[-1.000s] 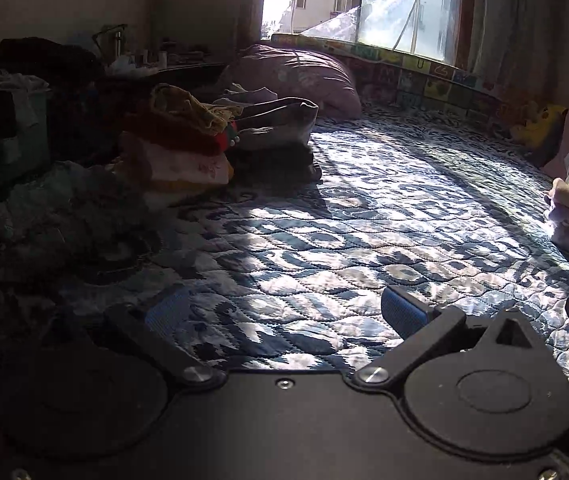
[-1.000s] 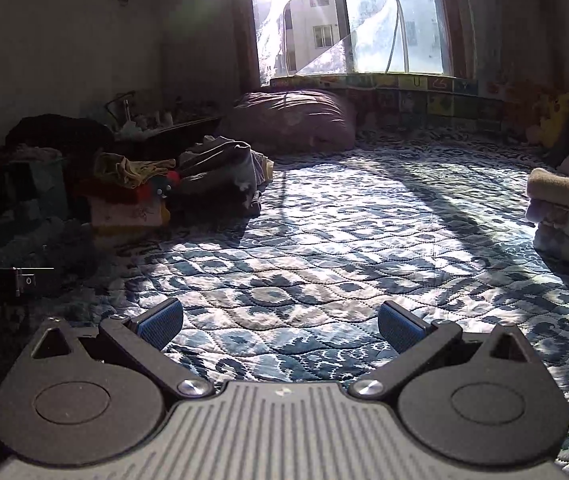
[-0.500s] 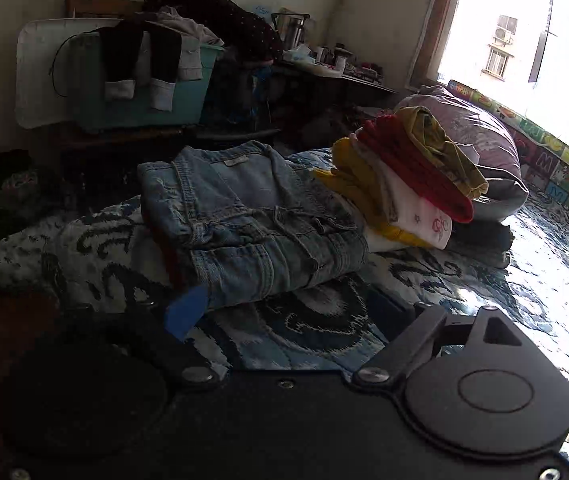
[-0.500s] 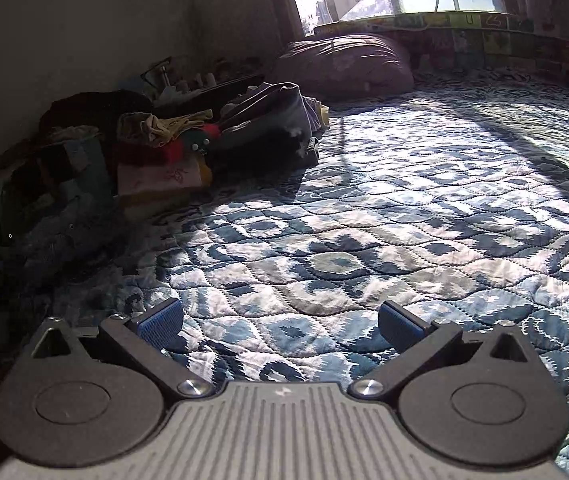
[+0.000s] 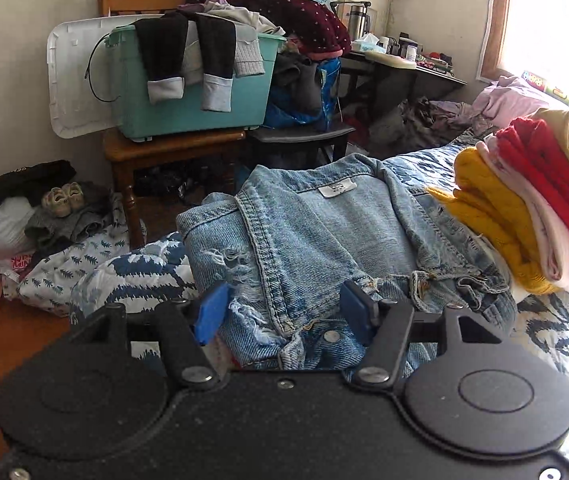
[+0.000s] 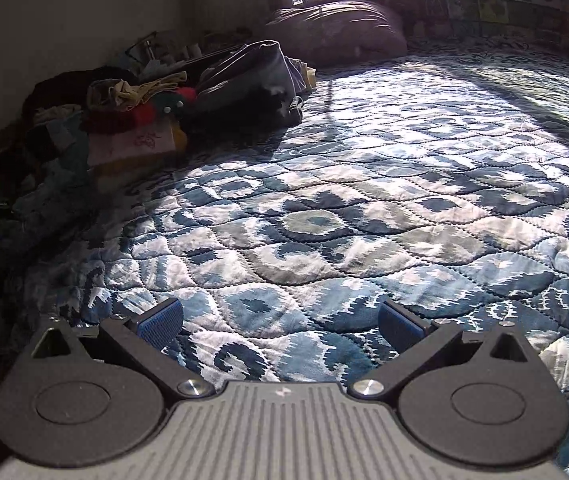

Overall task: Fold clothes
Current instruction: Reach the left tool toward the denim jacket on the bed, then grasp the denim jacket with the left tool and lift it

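A folded light-blue denim jacket with frayed tears lies on the bed's near corner, in the left wrist view. My left gripper has its blue pads pressed on either side of the jacket's thick front fold, narrowed around the denim. A stack of folded clothes in yellow, pink, red and mustard sits right beside the jacket. In the right wrist view my right gripper is open, low over the blue patterned quilt, with nothing between its fingers. The same clothes stack shows dimly at the far left.
A teal bin draped with garments stands on a wooden chair. Clothes and bags lie on the floor at left. A cluttered desk is behind. A purple pillow and dark garments lie by the window.
The left gripper has swung from the sunlit quilt to the denim jacket, moved in close, and narrowed its fingers around the jacket's front fold. The right gripper has dropped lower over the quilt, still open.
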### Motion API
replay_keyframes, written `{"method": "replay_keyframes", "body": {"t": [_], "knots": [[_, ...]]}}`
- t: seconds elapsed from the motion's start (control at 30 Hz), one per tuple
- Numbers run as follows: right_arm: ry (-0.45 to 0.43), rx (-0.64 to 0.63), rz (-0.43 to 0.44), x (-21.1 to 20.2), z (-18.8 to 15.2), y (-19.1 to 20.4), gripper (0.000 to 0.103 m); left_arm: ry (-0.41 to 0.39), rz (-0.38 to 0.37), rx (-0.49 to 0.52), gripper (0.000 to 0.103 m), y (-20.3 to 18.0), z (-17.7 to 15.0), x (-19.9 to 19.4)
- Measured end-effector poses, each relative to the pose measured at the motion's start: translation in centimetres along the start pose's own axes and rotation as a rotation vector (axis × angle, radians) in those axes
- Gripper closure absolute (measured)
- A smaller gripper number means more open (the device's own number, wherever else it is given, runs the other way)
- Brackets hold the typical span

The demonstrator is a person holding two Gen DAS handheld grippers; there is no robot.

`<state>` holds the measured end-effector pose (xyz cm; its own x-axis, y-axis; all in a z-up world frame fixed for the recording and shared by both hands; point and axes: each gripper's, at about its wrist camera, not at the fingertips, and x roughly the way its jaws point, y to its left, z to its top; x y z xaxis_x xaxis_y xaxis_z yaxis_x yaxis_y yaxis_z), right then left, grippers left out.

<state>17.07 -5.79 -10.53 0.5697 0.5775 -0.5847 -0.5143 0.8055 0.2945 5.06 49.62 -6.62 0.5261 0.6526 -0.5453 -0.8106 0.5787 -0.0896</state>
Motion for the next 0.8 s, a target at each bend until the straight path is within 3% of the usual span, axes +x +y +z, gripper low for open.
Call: {"method": "replay_keyframes", "body": {"t": [0.2,0.27,0.3,0.33,0.53,0.67,0.8], "knots": [[0.046,0.019,-0.004,0.5,-1.4,-0.7,0.000,0.030,0.034,0.127,0.047,-1.4,0.4,1.3],[0.047,0.029,0.000,0.5,-1.5,-0.7,0.000,0.039,0.038,0.169,0.060,-1.9,0.6,1.3],[0.044,0.034,0.003,0.4,-1.5,-0.7,0.000,0.043,0.051,0.190,0.086,-2.1,0.7,1.0],[0.039,0.042,0.007,0.2,-1.5,-0.8,0.000,0.050,0.052,0.196,0.094,-2.2,0.8,0.7],[-0.006,0.076,0.017,-1.8,-0.9,-1.7,0.000,0.073,-0.050,0.105,0.101,-1.2,1.5,-2.8],[-0.037,0.113,0.011,-3.5,-0.6,-3.1,0.000,-0.009,-0.199,0.040,0.101,-2.1,2.4,-8.6],[-0.075,0.159,0.009,-5.3,-0.2,-4.6,0.000,-0.076,-0.317,0.058,0.102,-5.2,3.6,-13.9]]}}
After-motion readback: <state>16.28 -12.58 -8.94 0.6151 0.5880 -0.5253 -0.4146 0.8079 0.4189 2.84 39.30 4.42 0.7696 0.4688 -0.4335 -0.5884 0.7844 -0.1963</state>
